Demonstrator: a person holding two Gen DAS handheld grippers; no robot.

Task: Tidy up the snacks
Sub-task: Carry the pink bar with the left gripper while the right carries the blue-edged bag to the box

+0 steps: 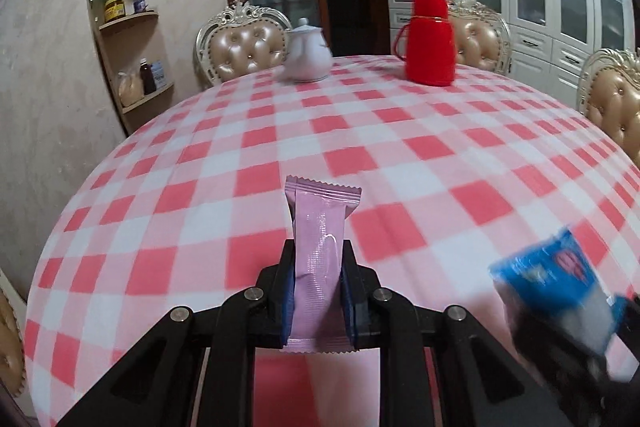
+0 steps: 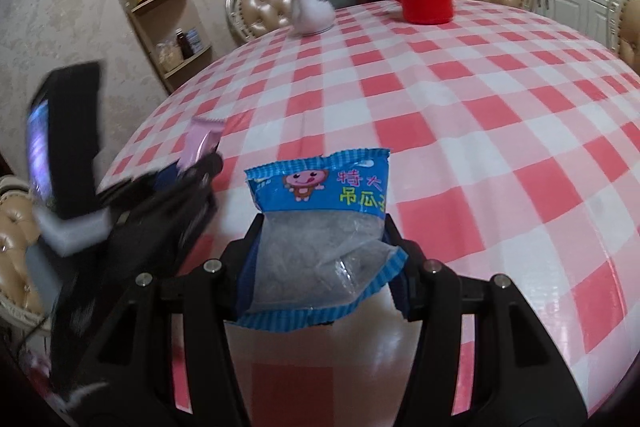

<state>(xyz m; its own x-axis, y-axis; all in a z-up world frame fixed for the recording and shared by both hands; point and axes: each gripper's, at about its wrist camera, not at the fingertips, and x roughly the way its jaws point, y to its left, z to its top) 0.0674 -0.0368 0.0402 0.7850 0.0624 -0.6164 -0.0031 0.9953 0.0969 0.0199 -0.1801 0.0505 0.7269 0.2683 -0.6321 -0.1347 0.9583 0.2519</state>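
Showing cartoon print (image 2: 302,187): right view only

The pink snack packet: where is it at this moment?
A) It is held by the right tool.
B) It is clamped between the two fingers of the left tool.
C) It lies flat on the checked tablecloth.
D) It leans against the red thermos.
B: the pink snack packet stands between the closed fingers of the left tool, above the tablecloth, while the right tool holds a blue snack bag.
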